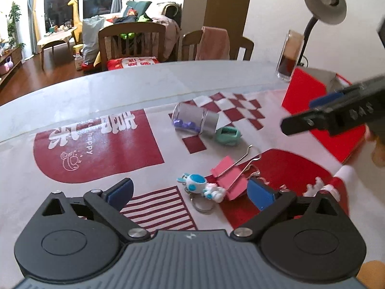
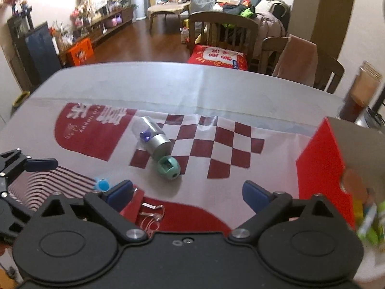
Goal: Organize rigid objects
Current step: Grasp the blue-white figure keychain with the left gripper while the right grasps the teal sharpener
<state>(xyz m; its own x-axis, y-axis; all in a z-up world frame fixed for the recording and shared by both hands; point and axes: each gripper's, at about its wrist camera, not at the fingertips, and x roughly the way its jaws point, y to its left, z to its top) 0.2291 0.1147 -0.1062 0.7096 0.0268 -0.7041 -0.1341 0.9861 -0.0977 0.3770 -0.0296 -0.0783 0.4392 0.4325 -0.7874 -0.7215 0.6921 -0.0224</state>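
Most of the sorting was still ahead of me, as I judged it. The open red cardboard box stood at the right edge of the table, and I could not tell what it held; some blurred green and yellow things showed near its corner in the right wrist view. Four loose things lay out on the printed red-and-white cloth, all left of that box: a clear plastic jar with a silver cap and purple beads inside, lying on its side; a small teal rounded plastic piece touching the jar's cap; a pink metal binder clip with wire handles, nearer me than the jar; and a white-and-blue rabbit keychain figure just beside the clip, on the side away from the box.

My left gripper tilted down toward the clip and the keychain, jaws spread wide and empty. My right gripper also pointed down, between the box and the teal piece, jaws wide, holding nothing.
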